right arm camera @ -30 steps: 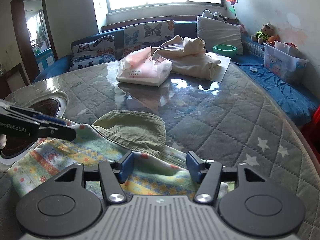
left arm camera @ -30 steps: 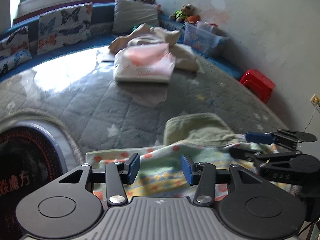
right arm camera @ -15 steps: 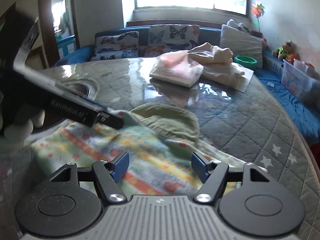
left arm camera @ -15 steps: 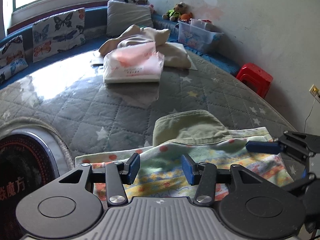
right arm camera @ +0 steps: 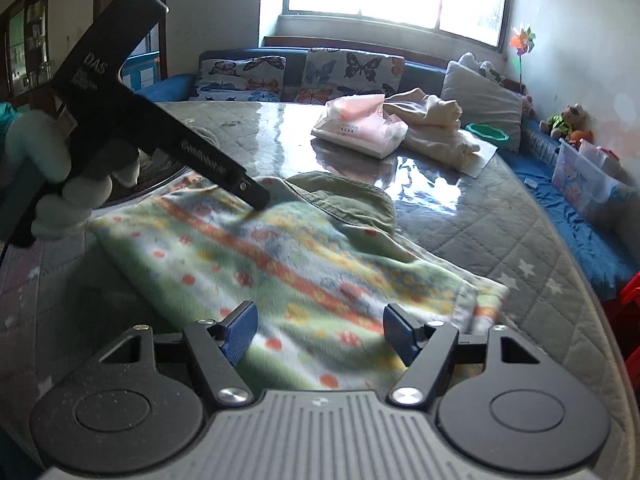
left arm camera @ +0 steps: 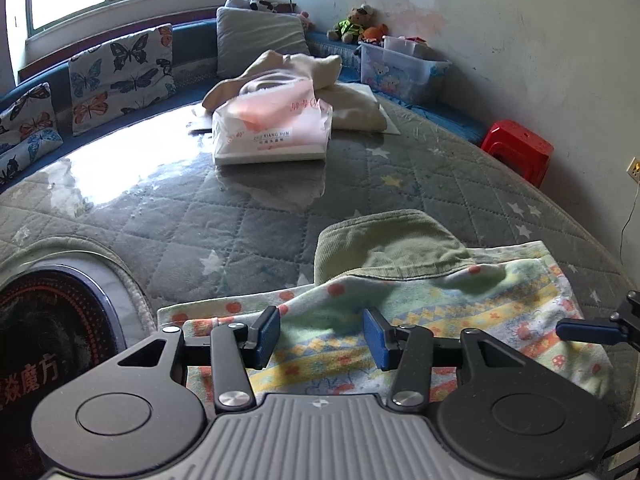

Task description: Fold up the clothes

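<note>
A patterned towel (left arm camera: 460,320) with orange dots and yellow bands lies on the quilted table (left arm camera: 240,232), partly over an olive green garment (left arm camera: 384,240). My left gripper (left arm camera: 322,336) hovers over the towel's near edge, its blue pads half apart and nothing pinched. In the right wrist view the towel (right arm camera: 304,264) spreads in front of my right gripper (right arm camera: 320,332), which stands open above its corner. There the left gripper (right arm camera: 256,196) reaches in from the upper left in a gloved hand (right arm camera: 60,176), its tip at the towel's far edge beside the green garment (right arm camera: 348,200).
A pink tissue pack (left arm camera: 272,136) and a heap of beige clothes (left arm camera: 352,108) sit at the table's far side. A round black hob (left arm camera: 48,340) is set into the table at the left. A red stool (left arm camera: 516,148) and a plastic box (left arm camera: 400,72) stand by the wall.
My right gripper slid off to the right along the towel and its jaws widened. The towel now lies stretched out flatter. The left gripper stayed almost in place.
</note>
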`<state>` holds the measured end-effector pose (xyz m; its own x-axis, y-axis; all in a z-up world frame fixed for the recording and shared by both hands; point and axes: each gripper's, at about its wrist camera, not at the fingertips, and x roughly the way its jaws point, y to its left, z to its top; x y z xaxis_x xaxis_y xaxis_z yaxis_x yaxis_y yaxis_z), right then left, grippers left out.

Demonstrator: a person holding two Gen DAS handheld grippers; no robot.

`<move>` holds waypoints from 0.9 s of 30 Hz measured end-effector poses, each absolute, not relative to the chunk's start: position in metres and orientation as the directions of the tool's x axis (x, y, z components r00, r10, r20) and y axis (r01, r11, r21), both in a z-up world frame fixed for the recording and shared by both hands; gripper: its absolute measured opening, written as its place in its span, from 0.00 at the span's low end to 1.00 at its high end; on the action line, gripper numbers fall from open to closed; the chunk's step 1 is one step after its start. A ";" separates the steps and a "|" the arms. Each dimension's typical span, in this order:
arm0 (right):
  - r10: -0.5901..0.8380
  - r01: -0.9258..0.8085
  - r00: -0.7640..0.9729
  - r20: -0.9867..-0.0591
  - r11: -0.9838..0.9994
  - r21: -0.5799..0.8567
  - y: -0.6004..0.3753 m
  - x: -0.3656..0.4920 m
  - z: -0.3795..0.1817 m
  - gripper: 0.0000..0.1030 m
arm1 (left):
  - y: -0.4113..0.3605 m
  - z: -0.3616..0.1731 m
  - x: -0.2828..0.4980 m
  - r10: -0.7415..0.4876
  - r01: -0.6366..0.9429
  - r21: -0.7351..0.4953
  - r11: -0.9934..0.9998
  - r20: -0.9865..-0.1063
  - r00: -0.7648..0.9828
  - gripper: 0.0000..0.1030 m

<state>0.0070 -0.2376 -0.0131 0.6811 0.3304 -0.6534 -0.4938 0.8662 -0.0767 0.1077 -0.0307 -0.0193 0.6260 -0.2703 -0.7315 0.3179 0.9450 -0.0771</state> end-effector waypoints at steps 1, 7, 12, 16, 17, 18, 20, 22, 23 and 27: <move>0.326 -0.490 0.685 -0.652 0.868 -0.082 -0.239 0.004 -0.013 0.70 | -0.030 -0.017 0.104 -0.277 0.326 -0.077 0.942 -0.725 0.631 0.48; 0.286 -0.457 0.714 -0.639 0.882 -0.116 -0.248 -0.013 -0.011 0.70 | -0.035 -0.003 0.066 -0.330 0.399 -0.066 0.914 -0.693 0.641 0.48; 0.246 -0.419 0.725 -0.644 0.899 -0.128 -0.261 -0.021 -0.012 0.71 | -0.041 -0.003 0.037 -0.346 0.448 -0.033 0.893 -0.686 0.640 0.48; 0.211 -0.391 0.723 -0.658 0.910 -0.138 -0.269 -0.026 -0.015 0.71 | -0.043 -0.012 0.023 -0.343 0.468 -0.014 0.884 -0.700 0.627 0.48; 0.205 -0.384 0.724 -0.658 0.913 -0.138 -0.271 -0.027 -0.014 0.71 | -0.043 -0.015 0.020 -0.341 0.468 -0.014 0.884 -0.705 0.622 0.48; 0.202 -0.378 0.727 -0.657 0.915 -0.137 -0.273 -0.028 -0.014 0.71 | -0.042 -0.018 0.018 -0.337 0.465 -0.015 0.885 -0.710 0.618 0.48; 0.200 -0.369 0.736 -0.647 0.919 -0.136 -0.274 -0.029 -0.010 0.72 | -0.039 -0.023 0.015 -0.327 0.453 -0.016 0.892 -0.715 0.618 0.48; 0.208 -0.366 0.749 -0.629 0.922 -0.130 -0.274 -0.030 -0.005 0.75 | -0.036 -0.026 0.013 -0.315 0.437 -0.013 0.900 -0.712 0.628 0.48; 0.217 -0.367 0.755 -0.619 0.922 -0.126 -0.272 -0.030 -0.002 0.76 | -0.035 -0.026 0.012 -0.311 0.429 -0.013 0.903 -0.709 0.633 0.48; 0.259 -0.399 0.764 -0.591 0.909 -0.117 -0.257 -0.025 0.004 0.78 | -0.026 -0.025 0.003 -0.301 0.403 -0.019 0.915 -0.699 0.649 0.48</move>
